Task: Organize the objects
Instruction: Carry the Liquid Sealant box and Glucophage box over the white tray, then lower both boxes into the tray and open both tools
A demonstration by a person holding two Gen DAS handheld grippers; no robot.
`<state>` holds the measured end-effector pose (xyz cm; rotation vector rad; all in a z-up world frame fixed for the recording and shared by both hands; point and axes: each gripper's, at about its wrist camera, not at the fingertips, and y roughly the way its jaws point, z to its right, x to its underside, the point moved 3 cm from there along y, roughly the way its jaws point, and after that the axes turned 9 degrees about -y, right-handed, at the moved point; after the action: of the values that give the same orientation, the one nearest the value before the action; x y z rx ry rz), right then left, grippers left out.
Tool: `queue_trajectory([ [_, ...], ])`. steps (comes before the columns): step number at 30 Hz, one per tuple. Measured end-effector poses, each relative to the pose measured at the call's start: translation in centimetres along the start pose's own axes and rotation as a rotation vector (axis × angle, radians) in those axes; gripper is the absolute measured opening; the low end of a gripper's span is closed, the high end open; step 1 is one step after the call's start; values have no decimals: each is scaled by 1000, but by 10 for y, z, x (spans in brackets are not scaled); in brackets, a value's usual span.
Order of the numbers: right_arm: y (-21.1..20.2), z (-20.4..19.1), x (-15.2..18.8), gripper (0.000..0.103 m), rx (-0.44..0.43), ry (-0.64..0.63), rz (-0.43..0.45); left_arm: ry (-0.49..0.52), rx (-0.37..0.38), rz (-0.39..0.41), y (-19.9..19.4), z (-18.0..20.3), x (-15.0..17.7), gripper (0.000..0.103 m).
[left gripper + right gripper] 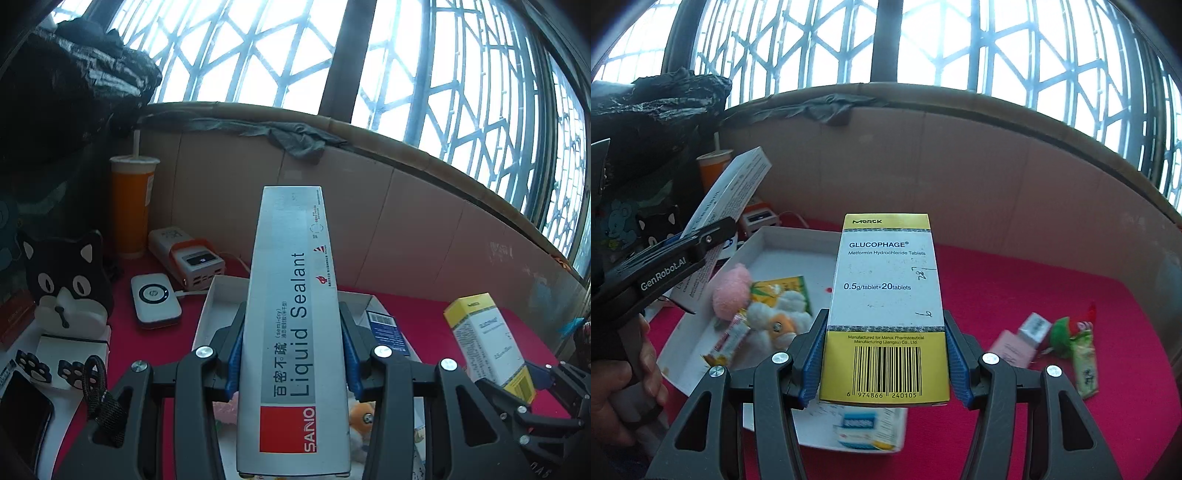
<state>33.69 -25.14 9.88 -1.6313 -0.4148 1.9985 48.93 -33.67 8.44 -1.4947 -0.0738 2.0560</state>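
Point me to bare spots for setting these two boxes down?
Free: the red cloth between the white tray and the cardboard wall, and the tray's far end. Crowded: the tray's near half with plush toys, and the cloth's right edge around the pink box and green toy.

Light: I see daylight flooding through the barred window (424, 74), blown white.
Foreground: dimmer, bluish.
Blur: pink box (1012, 349) smeared.
Edges: fisheye bending, dark corners.
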Motion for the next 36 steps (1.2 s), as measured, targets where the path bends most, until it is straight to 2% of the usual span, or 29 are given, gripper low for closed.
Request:
queue_trajectory([
  [11, 32, -32, 1, 61, -42, -48, -45, -10, 1, -42, 13, -9, 8, 43],
  [13, 38, -37, 3, 61, -54, -71, -61, -17, 3, -41, 14, -9, 9, 53],
  [15, 38, -40, 7, 61, -43, -95, -63, -49, -6, -29, 12, -13, 8, 75],
  [16, 37, -40, 9, 62, -35, -105, -58, -62, -14, -23, 11, -14, 7, 81],
  [17, 35, -40, 10, 63, -26, -112, -51, -75, -25, -16, 10, -17, 6, 91],
  [18, 33, -39, 10, 67, -19, -114, -43, -86, -41, -4, 9, -19, 5, 96],
  [21, 24, -32, 12, 79, 2, -86, -25, -116, -75, 25, 5, -26, 2, 97],
  [24, 16, -25, 14, 83, 4, -62, -13, -137, -90, 44, 1, -28, 0, 97],
  [36, -1, 2, 23, 85, 9, 32, -11, -90, -82, 33, -6, -8, 4, 97],
])
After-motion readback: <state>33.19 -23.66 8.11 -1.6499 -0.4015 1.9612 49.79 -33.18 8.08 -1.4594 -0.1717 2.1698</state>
